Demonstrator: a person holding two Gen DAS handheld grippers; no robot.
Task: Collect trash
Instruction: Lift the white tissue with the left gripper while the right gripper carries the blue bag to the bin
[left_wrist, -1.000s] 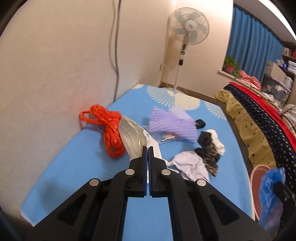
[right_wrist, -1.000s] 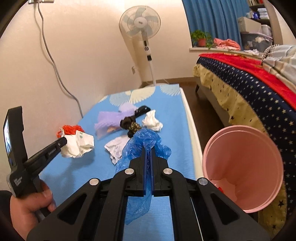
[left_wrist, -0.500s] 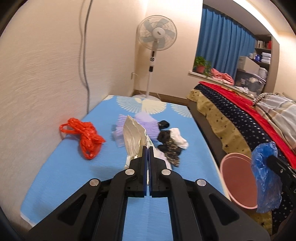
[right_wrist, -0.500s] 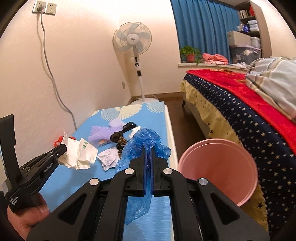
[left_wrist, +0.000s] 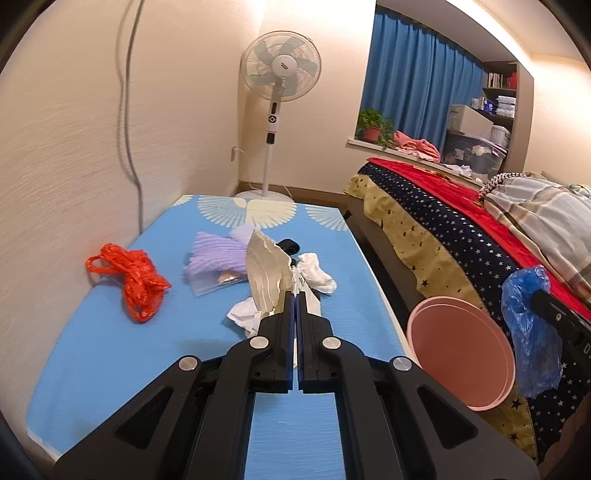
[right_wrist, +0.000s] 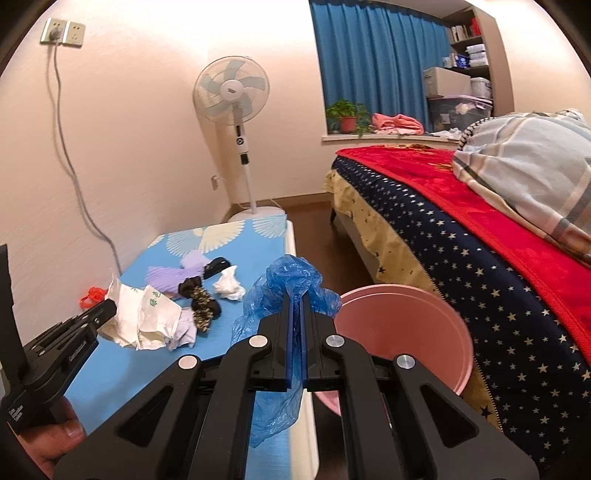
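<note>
My left gripper (left_wrist: 295, 297) is shut on a crumpled white paper wrapper (left_wrist: 267, 273), lifted above the blue mat (left_wrist: 110, 354); the wrapper (right_wrist: 144, 317) also shows at the left of the right wrist view, clamped in the left gripper (right_wrist: 110, 308). My right gripper (right_wrist: 295, 301) is shut on a blue plastic bag (right_wrist: 291, 280), which hangs beside the rim of the pink bin (right_wrist: 413, 332). In the left wrist view the bag (left_wrist: 532, 332) dangles just right of the bin (left_wrist: 458, 350). On the mat lie an orange net (left_wrist: 136, 280), purple foam netting (left_wrist: 218, 254), white tissue (left_wrist: 316, 273) and dark scraps (right_wrist: 201, 299).
A bed with a starred navy cover and red blanket (right_wrist: 480, 240) runs along the right. A standing fan (left_wrist: 279, 85) is at the far end of the mat, by the wall (left_wrist: 74, 147). A power cord (right_wrist: 74, 177) hangs from a wall socket. A person's hand (right_wrist: 51, 439) grips the left tool.
Both grippers rose and swung right, away from the wall, carrying the wrapper and the blue bag. The pink bin has come closer to both. The trash on the mat has not moved.
</note>
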